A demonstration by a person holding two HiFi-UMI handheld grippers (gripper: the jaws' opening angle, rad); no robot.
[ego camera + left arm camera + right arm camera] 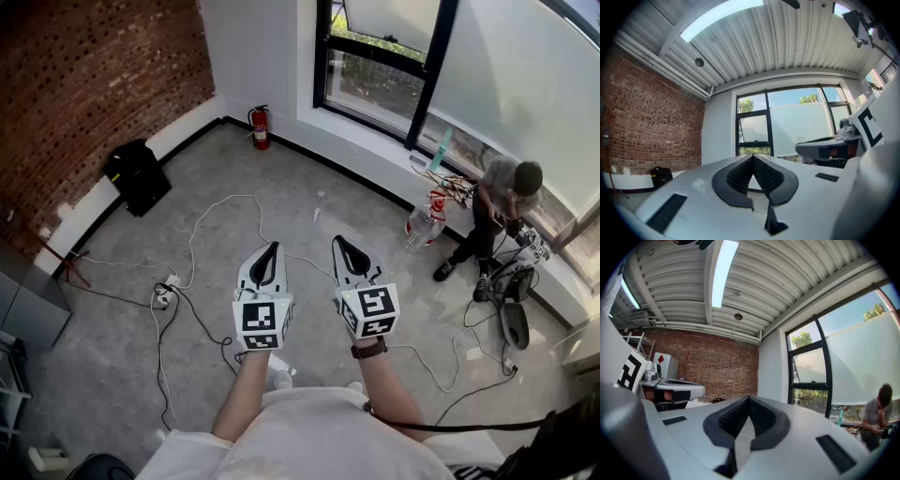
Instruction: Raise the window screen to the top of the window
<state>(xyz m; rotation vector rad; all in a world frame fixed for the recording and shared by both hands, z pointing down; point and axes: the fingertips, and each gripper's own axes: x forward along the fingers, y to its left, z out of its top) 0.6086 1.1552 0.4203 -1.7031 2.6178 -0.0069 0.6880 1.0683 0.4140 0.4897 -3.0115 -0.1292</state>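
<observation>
Across the room a black-framed window (375,56) carries a pale translucent screen (525,84) over its right panes; the same screen (801,124) and screen (862,366) show in both gripper views, hanging down to near the sill. My left gripper (272,251) and right gripper (343,246) are held side by side, level, well short of the window. Both are shut with nothing between the jaws: the left gripper (752,157) and right gripper (749,399) tips meet.
A person (497,211) crouches by the sill at the right among tools and a water jug (425,223). Cables (202,225) trail over the grey floor. A fire extinguisher (260,127) stands by the wall, a black bag (138,175) lies against the brick wall.
</observation>
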